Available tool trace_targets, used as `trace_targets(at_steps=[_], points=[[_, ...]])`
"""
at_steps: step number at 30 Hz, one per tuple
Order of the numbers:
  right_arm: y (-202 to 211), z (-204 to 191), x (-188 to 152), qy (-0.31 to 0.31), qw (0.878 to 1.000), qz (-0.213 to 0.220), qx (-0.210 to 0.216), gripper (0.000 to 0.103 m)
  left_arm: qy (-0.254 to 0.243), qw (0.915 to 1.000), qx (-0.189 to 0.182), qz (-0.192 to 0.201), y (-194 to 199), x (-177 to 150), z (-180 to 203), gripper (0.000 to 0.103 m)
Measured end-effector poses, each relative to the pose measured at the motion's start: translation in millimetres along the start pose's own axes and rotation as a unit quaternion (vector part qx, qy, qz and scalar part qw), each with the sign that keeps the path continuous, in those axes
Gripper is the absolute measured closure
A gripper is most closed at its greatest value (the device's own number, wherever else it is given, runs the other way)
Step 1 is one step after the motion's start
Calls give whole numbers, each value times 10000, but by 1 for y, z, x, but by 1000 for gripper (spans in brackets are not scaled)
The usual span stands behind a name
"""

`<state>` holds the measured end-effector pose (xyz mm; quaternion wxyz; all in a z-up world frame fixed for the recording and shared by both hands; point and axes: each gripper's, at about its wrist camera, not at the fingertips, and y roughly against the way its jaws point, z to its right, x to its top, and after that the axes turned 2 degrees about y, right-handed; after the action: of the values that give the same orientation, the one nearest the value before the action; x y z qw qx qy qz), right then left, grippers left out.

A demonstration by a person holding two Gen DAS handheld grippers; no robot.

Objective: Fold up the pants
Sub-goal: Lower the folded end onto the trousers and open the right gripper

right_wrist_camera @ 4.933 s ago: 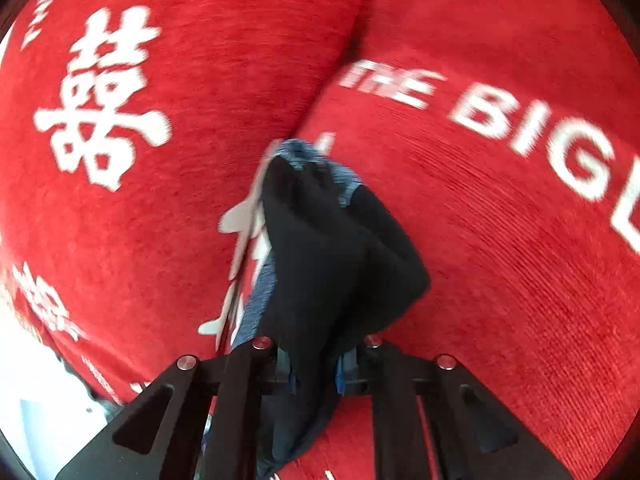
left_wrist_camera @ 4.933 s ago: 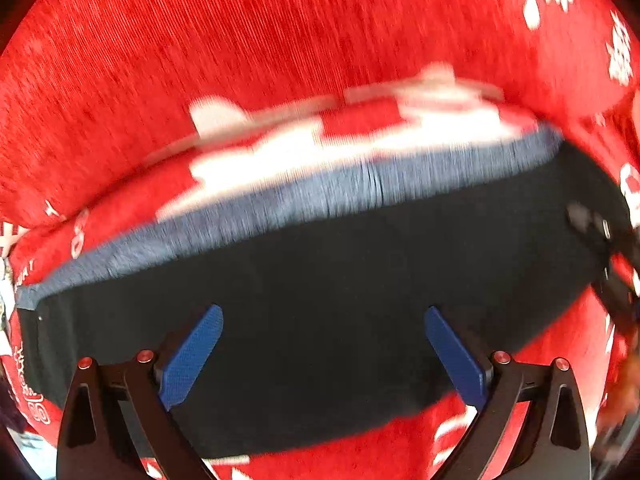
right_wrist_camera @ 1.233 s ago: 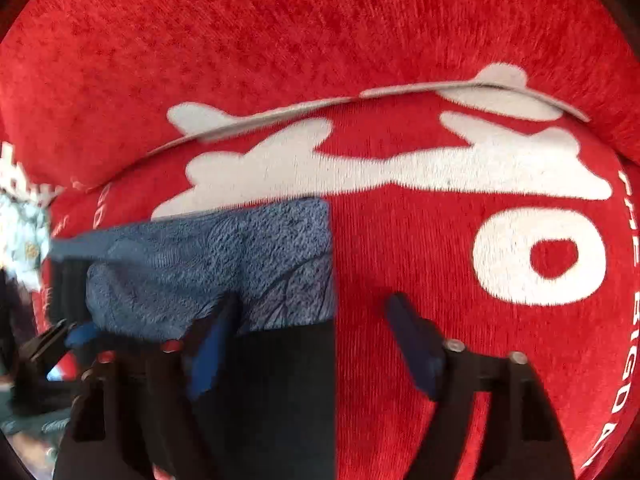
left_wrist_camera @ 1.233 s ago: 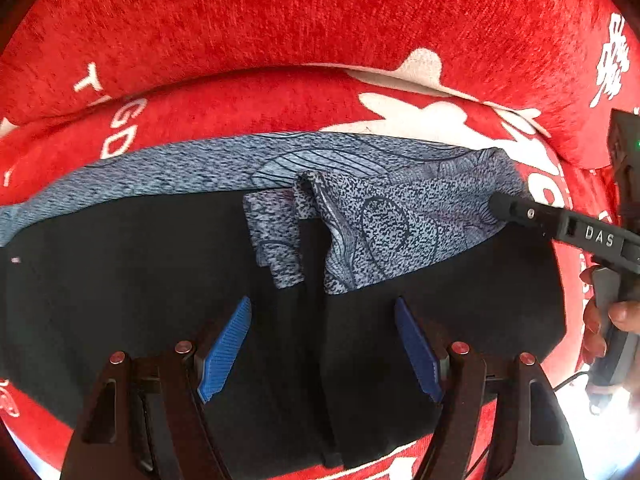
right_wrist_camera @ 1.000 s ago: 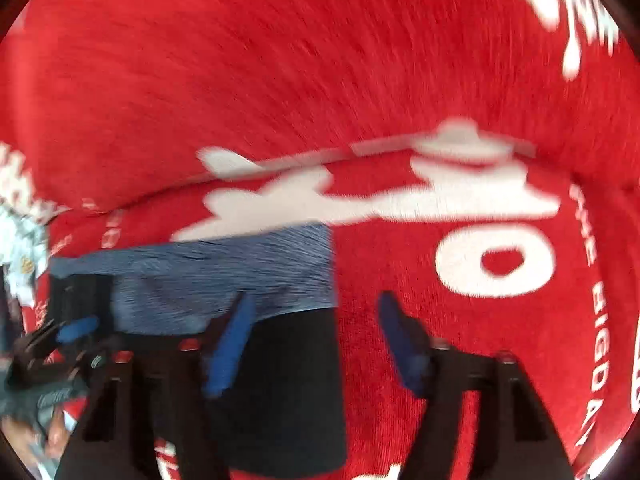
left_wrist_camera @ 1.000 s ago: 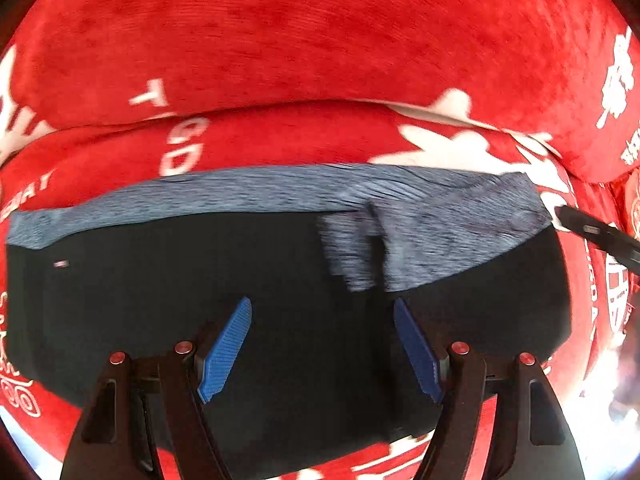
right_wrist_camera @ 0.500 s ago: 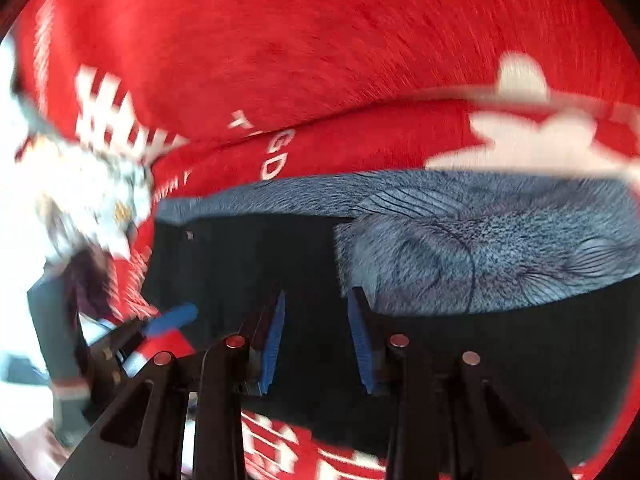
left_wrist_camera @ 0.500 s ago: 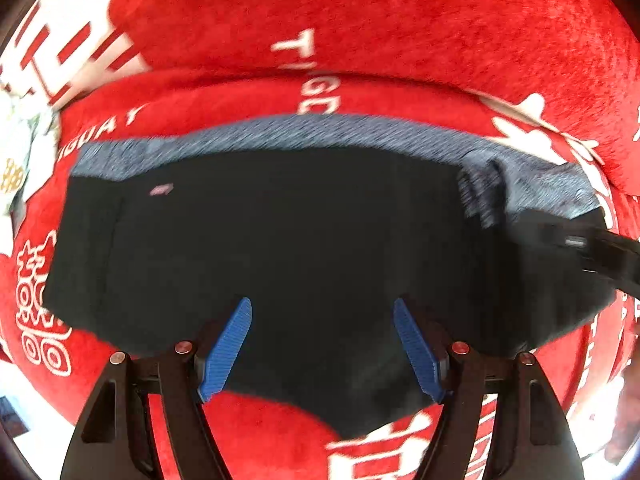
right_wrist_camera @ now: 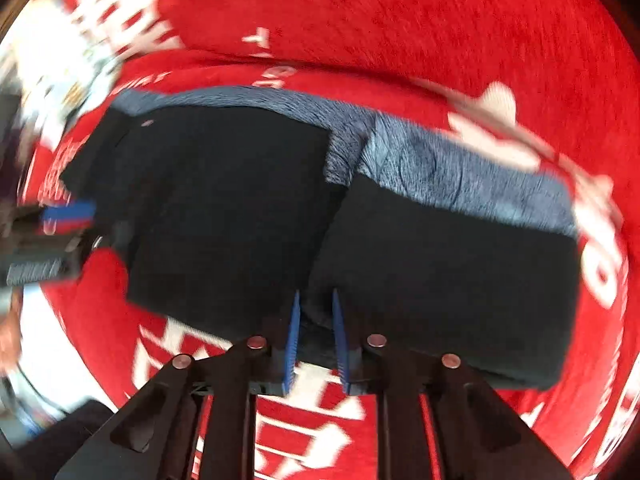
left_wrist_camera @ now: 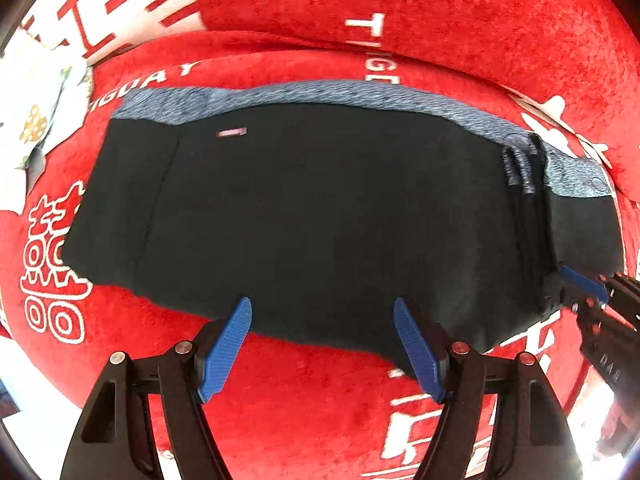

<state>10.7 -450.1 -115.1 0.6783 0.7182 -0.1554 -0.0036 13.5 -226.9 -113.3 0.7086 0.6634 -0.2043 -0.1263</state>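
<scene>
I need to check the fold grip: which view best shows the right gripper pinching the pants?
The right wrist view: the right gripper closes on a ridge of the black pants, though blurred. The left wrist view shows only its blue fingertip at the pants' edge.

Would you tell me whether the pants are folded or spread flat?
Partly folded: the pants have one end doubled over, its edge pinched by the right claw.

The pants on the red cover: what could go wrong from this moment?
1. The right gripper pinches only the near edge of the pants at a bunched fold, so lifting may drag uneven layers.
2. The left gripper is open and grips nothing; the far side may trail or slide on the red cover.
</scene>
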Motion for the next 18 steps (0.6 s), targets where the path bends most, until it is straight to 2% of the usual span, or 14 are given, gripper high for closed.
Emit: trace_targets(at_steps=[1,2,4,6,8,10,11,12,18], points=[[1,-4,2,-13,10000,16,10,94,31,10000,27,-29,0,-1,-5,28],[3,-10,3,28,9999,27,123,96,69,9999,51,-58,0,-2,-9,28],[8,-31,2,308,9986,-89,413,97,132,9998,86,-105,-1,-2,-13,28],[15,-48,-1,575,9976,-49,377,96,193,9997,108,-134,2,-3,-20,28],[22,-55,-3,503,9972,-68,545,93,256,9995,104,-131,9,-5,-27,28],[26,-56,-5,160,9968,-207,753,70,299,9994,95,-128,13,-6,-32,28],[28,-54,-7,-30,9963,-271,816,53,322,9993,105,-135,14,-6,-32,28],[31,-52,-9,-220,9956,-300,856,48,344,9992,113,-151,16,-7,-35,28],[39,-49,-14,-648,9929,-483,867,47,469,9982,155,-342,17,-10,-53,28]])
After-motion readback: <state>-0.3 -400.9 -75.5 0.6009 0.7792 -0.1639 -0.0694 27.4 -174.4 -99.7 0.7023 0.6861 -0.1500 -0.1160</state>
